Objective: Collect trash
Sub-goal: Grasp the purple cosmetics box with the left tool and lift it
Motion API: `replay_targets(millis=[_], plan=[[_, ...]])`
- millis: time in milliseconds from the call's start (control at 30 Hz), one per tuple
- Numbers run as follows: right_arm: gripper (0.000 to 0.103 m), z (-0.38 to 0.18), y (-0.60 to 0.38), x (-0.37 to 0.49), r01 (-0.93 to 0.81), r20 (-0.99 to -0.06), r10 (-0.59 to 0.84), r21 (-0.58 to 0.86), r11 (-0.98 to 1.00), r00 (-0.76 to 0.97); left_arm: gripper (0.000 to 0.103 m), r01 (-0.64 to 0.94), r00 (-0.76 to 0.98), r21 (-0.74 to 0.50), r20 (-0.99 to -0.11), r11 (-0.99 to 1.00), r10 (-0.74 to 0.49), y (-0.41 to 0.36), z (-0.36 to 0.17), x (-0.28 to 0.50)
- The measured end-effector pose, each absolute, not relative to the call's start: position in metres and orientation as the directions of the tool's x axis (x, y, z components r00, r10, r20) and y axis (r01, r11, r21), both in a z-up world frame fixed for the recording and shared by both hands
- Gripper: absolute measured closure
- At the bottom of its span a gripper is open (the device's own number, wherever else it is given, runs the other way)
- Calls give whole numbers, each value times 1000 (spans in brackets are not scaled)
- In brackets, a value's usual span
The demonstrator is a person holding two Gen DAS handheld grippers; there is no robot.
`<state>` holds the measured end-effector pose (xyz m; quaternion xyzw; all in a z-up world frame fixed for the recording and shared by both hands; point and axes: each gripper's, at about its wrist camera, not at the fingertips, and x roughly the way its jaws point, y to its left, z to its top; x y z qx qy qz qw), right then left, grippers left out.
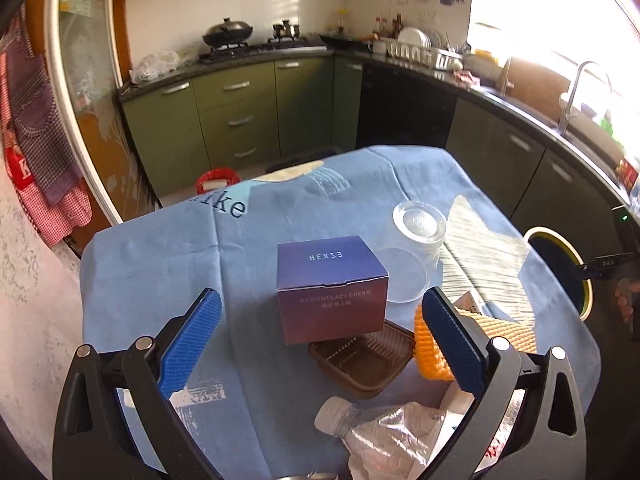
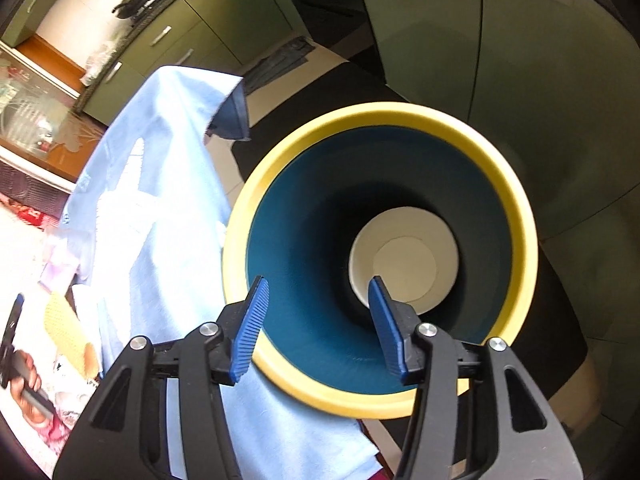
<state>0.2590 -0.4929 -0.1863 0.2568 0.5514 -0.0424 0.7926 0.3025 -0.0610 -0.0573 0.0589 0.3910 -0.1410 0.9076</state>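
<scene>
My left gripper [image 1: 320, 304] is open above the blue-clothed table [image 1: 160, 264], its blue pads [image 1: 192, 344] wide apart on either side of a purple box [image 1: 332, 280]. A clear plastic cup [image 1: 412, 252] lies on its side against the box. Nearer to me are a brown plastic tray [image 1: 362, 360], an orange foam net [image 1: 428, 352] and a crushed clear bottle [image 1: 384, 436]. My right gripper [image 2: 318, 284] is open over the mouth of the yellow-rimmed bin [image 2: 520, 216], with nothing between its fingers. A white round item [image 2: 404, 256] lies at the bin's bottom.
The bin [image 1: 582, 280] stands on the floor just off the table's right edge. A tan ribbed wrapper [image 1: 508, 328] lies near that edge. Green cabinets [image 1: 240, 112], a stove and a sink counter surround the table. A red-rimmed object [image 1: 216, 180] is beyond the far edge.
</scene>
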Motion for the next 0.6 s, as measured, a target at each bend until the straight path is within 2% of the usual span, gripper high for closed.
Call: replay_targets(millis=[167,467,533,600], plan=[[52,-189,-490,247,332,-875,253,403,853,412,4,301,574,25,-803,953,-161,-77,-81,330],[50,-200,-483,239,311,-854,300,449,838,425,4,274,546,54,-831,960,-109,-84,-99,359],[50,-202,-484,239,311,-851,307,456,834,425,7,274,536,47,-837,960,-112,-85,-102,363],[50,-203,-485,238,310,-848,313,463,830,428,16,279,527,50,-843,959,-110,-85,-105,367]])
